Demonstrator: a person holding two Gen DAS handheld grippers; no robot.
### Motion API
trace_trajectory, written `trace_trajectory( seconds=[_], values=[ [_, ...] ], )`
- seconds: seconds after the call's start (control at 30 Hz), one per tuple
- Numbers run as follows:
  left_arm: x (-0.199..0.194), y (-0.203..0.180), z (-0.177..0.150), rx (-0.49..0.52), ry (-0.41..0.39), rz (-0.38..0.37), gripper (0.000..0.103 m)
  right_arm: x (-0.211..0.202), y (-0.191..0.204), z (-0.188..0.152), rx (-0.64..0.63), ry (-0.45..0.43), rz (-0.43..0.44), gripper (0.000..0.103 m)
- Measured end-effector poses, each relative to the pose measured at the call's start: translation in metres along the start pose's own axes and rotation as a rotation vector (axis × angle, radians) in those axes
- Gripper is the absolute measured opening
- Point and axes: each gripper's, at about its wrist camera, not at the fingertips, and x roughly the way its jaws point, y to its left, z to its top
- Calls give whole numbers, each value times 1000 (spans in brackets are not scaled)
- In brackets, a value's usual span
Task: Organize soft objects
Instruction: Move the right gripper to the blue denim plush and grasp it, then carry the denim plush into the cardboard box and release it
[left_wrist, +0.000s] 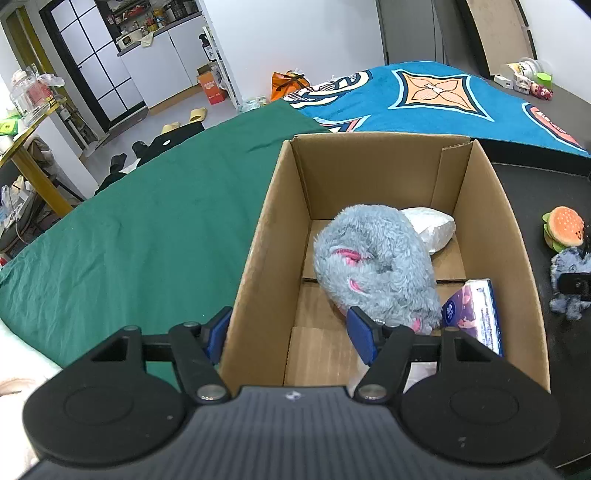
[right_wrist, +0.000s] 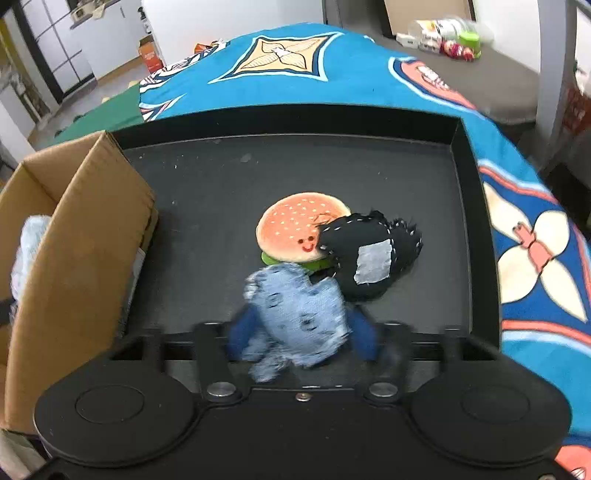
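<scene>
Left gripper (left_wrist: 291, 334) spread wide, straddling near-left wall of cardboard box (left_wrist: 255, 258); nothing pinched. In box: grey plush (left_wrist: 376, 266), white packet (left_wrist: 432, 229) behind it, purple tissue pack (left_wrist: 476, 310) at right. Right gripper (right_wrist: 301, 332) pinching light denim heart (right_wrist: 299, 314), blurred, over black tray (right_wrist: 469, 206). On tray: burger plush (right_wrist: 295, 229), dark patched heart (right_wrist: 369, 254) overlapping its right edge. Box just left of tray floor

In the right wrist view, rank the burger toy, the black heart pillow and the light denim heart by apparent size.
1. Light denim heart, though it is nearest the camera and blurred.
2. Black heart pillow and burger toy look about alike; the burger is partly covered.
</scene>
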Motion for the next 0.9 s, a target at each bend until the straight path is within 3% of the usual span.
trace_trajectory(
  seconds=[0.27,0.9],
  values=[
    [-4,3,-1,-7,-9,-11,65,-15,6,0,-2,-9,26,20],
    [-13,17,-1,-39,-24,-45,65,-59,36,4,-24,-93,69,19]
  ],
)
